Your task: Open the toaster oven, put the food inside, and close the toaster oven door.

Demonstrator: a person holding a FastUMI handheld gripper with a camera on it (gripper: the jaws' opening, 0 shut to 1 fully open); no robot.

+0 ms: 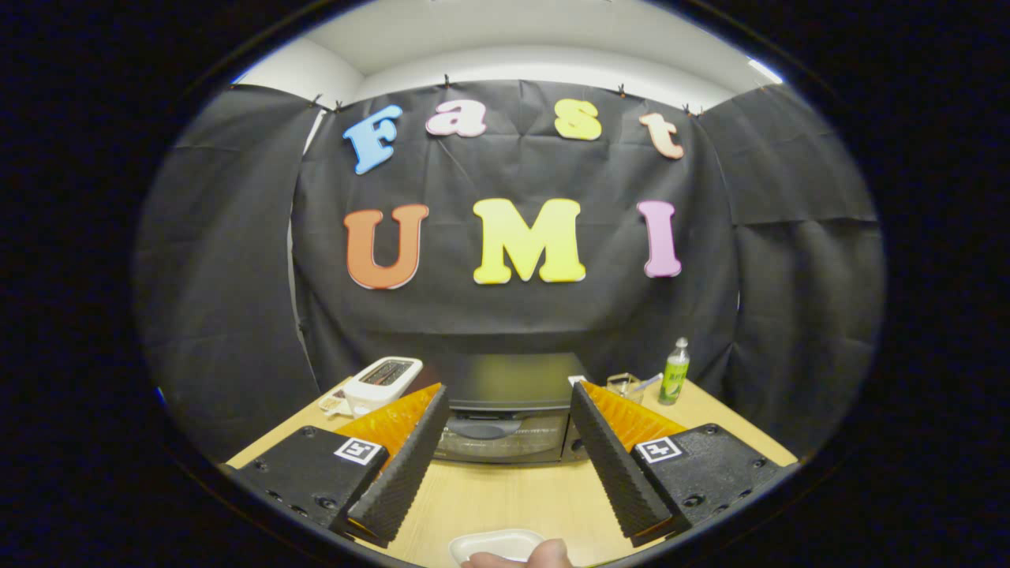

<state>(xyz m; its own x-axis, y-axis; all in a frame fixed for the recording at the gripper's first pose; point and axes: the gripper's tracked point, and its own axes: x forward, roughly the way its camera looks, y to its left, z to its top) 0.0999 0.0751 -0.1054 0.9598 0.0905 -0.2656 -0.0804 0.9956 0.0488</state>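
A black toaster oven (509, 410) stands on the wooden table (505, 497) beyond my fingertips, its glass door shut. My gripper (509, 418) hangs above the table, open, with nothing between its fingers. Near the table's front edge, below and between the fingers, lies a white dish (493, 544); what it holds is hidden. A person's fingertip (544, 556) touches the dish's near rim.
A white pop-up toaster (384, 384) stands left of the oven. To the oven's right are a small clear glass container (625, 386) and a green bottle (675, 372). Black cloth walls close in the table's back and sides.
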